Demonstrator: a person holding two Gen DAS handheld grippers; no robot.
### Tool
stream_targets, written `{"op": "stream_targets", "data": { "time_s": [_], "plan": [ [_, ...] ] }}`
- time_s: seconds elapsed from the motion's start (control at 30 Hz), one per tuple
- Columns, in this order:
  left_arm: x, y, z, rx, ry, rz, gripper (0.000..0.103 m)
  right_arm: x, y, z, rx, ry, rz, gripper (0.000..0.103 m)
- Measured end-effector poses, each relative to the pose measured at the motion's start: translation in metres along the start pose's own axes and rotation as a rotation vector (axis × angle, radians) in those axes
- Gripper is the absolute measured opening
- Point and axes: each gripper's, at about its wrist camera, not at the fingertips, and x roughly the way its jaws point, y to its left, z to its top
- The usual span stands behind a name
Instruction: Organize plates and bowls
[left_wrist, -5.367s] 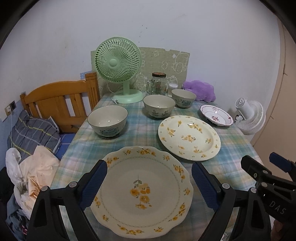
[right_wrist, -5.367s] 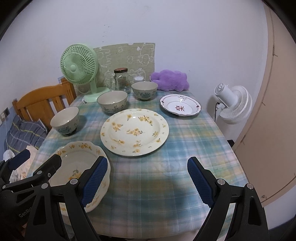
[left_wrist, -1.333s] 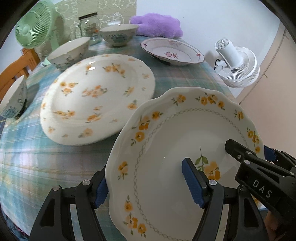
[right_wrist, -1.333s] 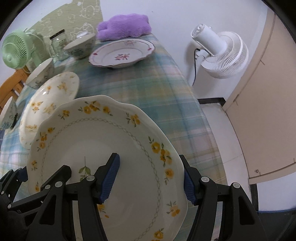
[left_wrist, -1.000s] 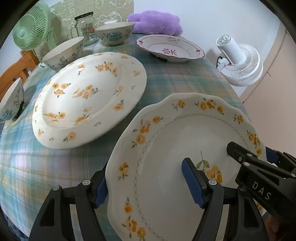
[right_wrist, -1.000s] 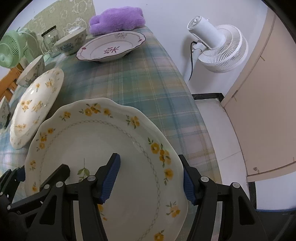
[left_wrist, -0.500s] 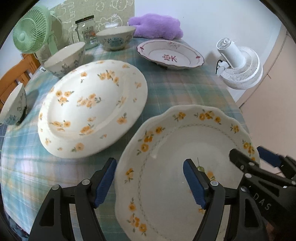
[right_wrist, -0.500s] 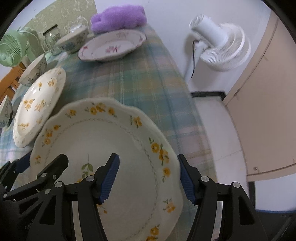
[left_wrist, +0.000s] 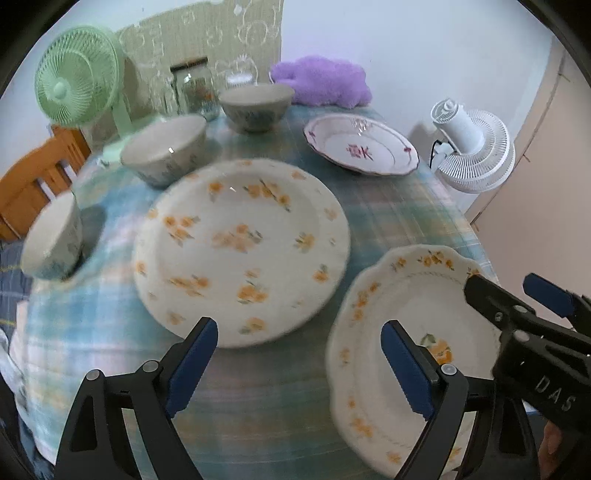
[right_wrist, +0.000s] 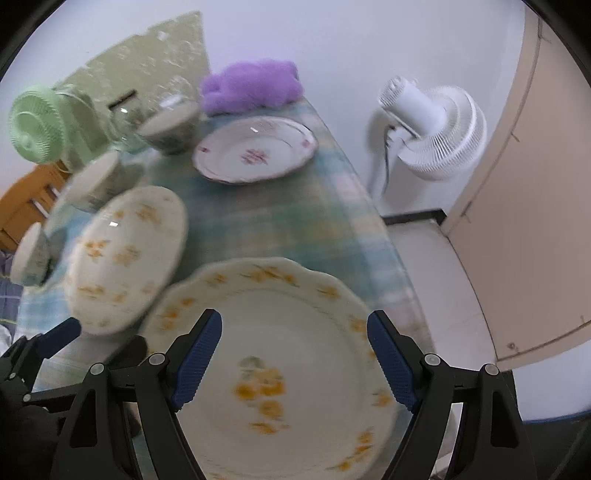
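The plaid-clothed table (left_wrist: 402, 206) is seen with the scalloped yellow-flower plate (right_wrist: 295, 332) set down at its near right corner, just beside the large round flowered plate (left_wrist: 240, 243); the step in hand is judged to be the release after relocating it. Both the left gripper (left_wrist: 299, 362) and the right gripper (right_wrist: 293, 356) are spread wide, grasping nothing. A second ago the scalloped plate was clamped by both and lifted. Next, the round plate or the red-patterned plate (left_wrist: 362, 147) would probably be stacked, then the three bowls (left_wrist: 164, 149).
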Motion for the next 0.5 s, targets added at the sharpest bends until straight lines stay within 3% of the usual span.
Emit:
{"op": "stream_targets", "data": {
  "time_s": [0.17, 0.5],
  "plan": [
    [-0.011, 0.035, 0.006, 0.019, -0.019, -0.004, 0.091, -0.005, 0.045, 0.005, 0.016, 0.020, 0.015, 0.083],
    [-0.012, 0.093, 0.028, 0.005, -0.040, -0.004, 0.090, -0.011, 0.111, 0.023, 0.024, -0.057, -0.027, 0.084]
  ]
}}
